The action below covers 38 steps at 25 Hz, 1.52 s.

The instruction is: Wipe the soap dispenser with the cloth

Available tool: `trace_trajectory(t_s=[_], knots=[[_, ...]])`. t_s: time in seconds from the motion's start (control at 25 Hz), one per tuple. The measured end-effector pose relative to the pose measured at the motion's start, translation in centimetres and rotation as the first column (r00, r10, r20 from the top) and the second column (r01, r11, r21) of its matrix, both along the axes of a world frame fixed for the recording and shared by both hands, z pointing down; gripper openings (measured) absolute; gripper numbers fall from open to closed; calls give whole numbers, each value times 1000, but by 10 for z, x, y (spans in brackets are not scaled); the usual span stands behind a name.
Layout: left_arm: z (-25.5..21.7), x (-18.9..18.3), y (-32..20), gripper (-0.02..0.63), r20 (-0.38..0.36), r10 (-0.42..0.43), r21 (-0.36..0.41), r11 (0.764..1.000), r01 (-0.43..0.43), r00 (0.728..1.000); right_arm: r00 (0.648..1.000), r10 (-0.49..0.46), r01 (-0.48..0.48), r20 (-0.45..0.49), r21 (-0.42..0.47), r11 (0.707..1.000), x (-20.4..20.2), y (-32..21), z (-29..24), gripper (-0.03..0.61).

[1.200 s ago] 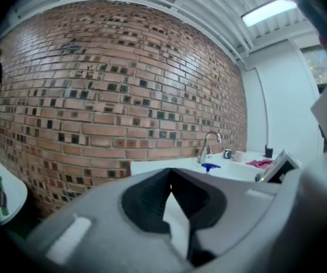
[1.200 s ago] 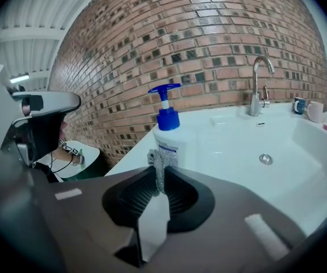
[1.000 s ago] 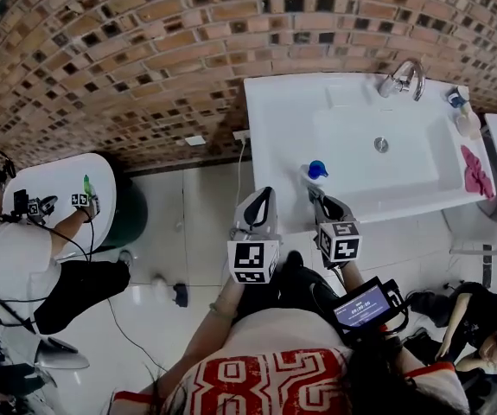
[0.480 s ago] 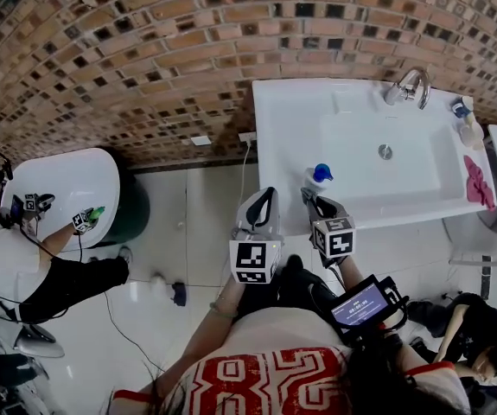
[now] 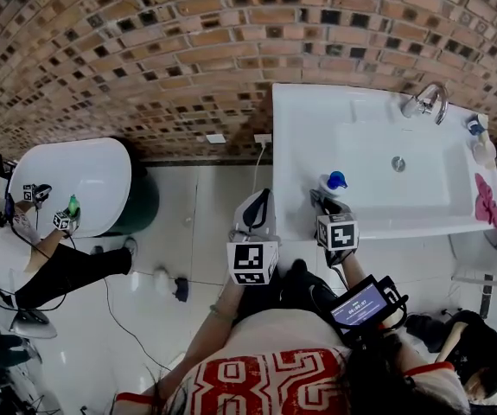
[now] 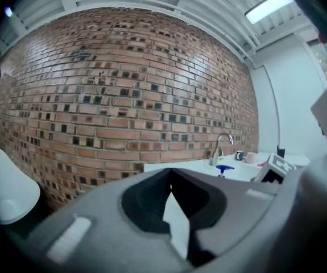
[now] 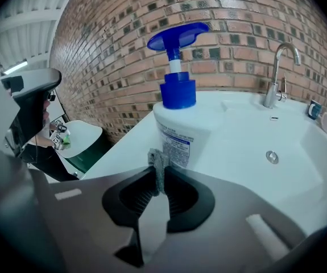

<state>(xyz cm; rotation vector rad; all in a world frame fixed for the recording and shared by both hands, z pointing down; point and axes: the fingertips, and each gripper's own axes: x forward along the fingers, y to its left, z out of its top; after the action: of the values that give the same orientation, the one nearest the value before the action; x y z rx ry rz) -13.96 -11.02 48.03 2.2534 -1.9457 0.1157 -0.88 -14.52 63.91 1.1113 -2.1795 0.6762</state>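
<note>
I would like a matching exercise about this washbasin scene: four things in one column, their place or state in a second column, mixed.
1. soap dispenser
2. faucet
3. right tongs
4. left tongs

A. shut, holding nothing
B. back rim of the sink
C. front left corner of the sink
D. shut on the grey cloth

Pairs: 1-C, 2-B, 3-D, 4-A
</note>
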Motion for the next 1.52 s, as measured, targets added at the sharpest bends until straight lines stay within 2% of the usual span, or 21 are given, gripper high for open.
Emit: trace_trajectory(t_s=[0.32,0.56,0.64,0.72,0.76,0.84,0.88,0.92,1.08,1.32,1.52], knots=[[4,14,-5,3,-9,35,-2,999,-35,999,995,-24,22,-98,-20,1000,26,10,-8,49],[4,32,-8,3,-17,76,4,997,-76,997,992,64,-72,-108,-78,994,73,20,15,49],[3,36,-9,3,-17,85,9,996,-85,996,992,111,-117,-67,-88,989,80,21,10,49],[1,40,-10,3,-16,93,15,996,-93,995,979,196,-188,59,-121,975,84,19,-6,49],[0,41,-10,3,-16,98,19,995,-97,995,955,254,-233,150,-145,962,87,16,-19,49],[-3,43,-11,4,-18,103,24,994,-103,994,881,344,-297,325,-187,936,94,7,-50,49],[-3,43,-12,3,-19,104,24,994,-104,994,853,358,-305,381,-193,933,96,2,-64,49],[-2,43,-12,4,-17,104,23,994,-103,994,840,353,-300,412,-189,935,97,-1,-76,49],[-1,44,-12,3,-13,105,20,994,-105,994,852,292,-233,434,-185,955,87,-6,-98,49],[-4,50,-11,3,-6,125,27,992,-124,992,842,267,-156,468,-263,952,60,-1,-92,49],[-5,48,-11,3,-2,123,28,992,-123,992,851,280,-170,444,-272,947,63,-4,-82,49]])
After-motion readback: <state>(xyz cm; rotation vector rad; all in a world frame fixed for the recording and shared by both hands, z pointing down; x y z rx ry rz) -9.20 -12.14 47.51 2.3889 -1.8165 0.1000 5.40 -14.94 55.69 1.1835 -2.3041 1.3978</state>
